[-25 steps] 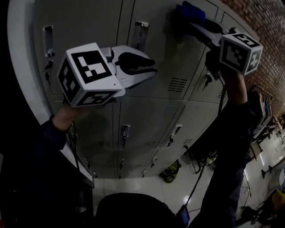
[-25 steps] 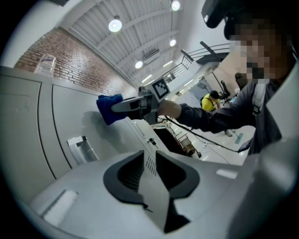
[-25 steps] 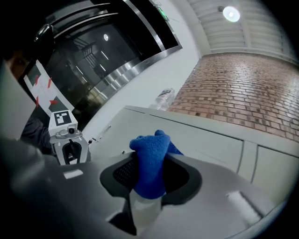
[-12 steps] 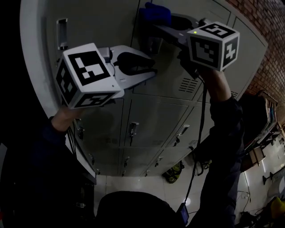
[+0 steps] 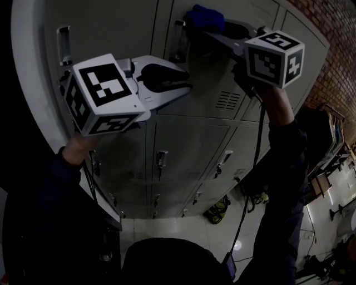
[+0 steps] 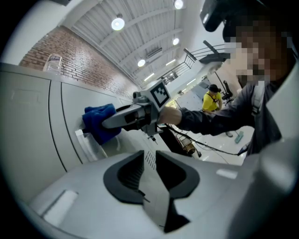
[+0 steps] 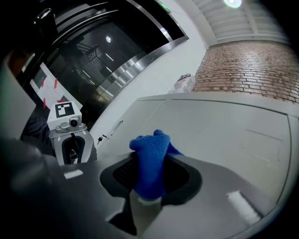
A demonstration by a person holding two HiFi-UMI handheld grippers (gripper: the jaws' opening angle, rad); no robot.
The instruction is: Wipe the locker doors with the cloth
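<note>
The blue cloth (image 5: 205, 16) is pinched in my right gripper (image 5: 199, 26) and pressed against the top of a grey upper locker door (image 5: 214, 78), just right of its handle recess (image 5: 178, 40). In the right gripper view the cloth (image 7: 152, 156) bulges out from between the jaws. My left gripper (image 5: 187, 84) hovers lower left in front of the same door, shut, with nothing in it. The left gripper view has its jaws (image 6: 148, 159) together, with the cloth (image 6: 99, 122) on the door beyond.
Rows of grey lockers (image 5: 183, 150) continue below, with small latches and a vent (image 5: 227, 101). A brick wall (image 5: 334, 33) rises at the right. A cable (image 5: 253, 167) hangs from the right arm. Gear lies on the floor (image 5: 216, 212); a person in yellow (image 6: 212, 98) stands far off.
The right gripper has swept the cloth leftward across the upper door, from the door's right part to beside the handle. The left gripper has hardly moved.
</note>
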